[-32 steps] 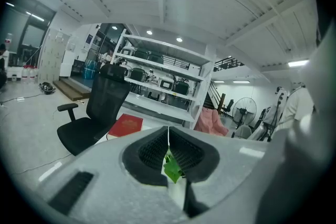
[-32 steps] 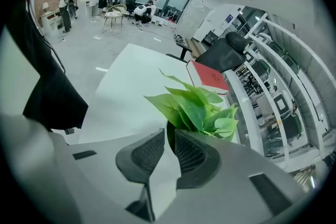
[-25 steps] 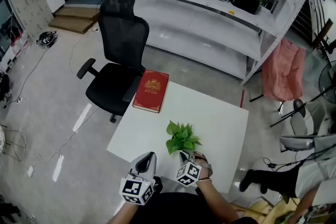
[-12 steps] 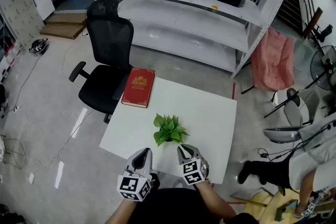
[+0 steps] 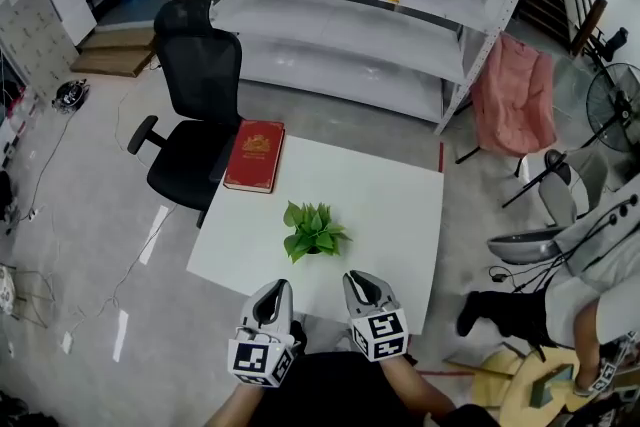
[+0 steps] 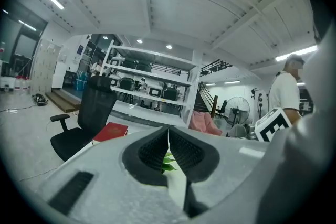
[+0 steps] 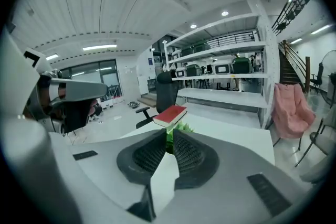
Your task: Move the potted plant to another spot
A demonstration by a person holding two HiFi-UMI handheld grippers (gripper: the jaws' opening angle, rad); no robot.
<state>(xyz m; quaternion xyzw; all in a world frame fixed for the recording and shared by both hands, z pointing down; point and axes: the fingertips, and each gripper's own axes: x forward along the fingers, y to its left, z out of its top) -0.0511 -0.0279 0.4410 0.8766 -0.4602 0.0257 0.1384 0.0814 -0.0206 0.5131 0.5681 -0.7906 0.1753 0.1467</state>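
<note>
The small potted plant [image 5: 312,230] with green leaves stands upright near the middle of the white table [image 5: 390,205]. No gripper touches it. My left gripper [image 5: 277,288] is shut and empty at the table's front edge, to the plant's near left. My right gripper [image 5: 357,280] hangs level with it on the near right, shut with only a sliver between its jaws and holding nothing. In the left gripper view a few leaves of the plant [image 6: 167,163] show below the closed jaws. In the right gripper view the plant [image 7: 169,139] shows straight ahead through the thin gap.
A red book [image 5: 254,155] lies on the table's far left corner. A black office chair [image 5: 195,115] stands just beyond it. White shelving [image 5: 350,10] with appliances runs along the back. A pink cloth [image 5: 512,105], a fan [image 5: 612,105] and a person [image 5: 590,300] are to the right.
My right gripper was at the plant's base a second ago and has since drawn back toward the front edge. The plant now stands alone. The left gripper has stayed beside it.
</note>
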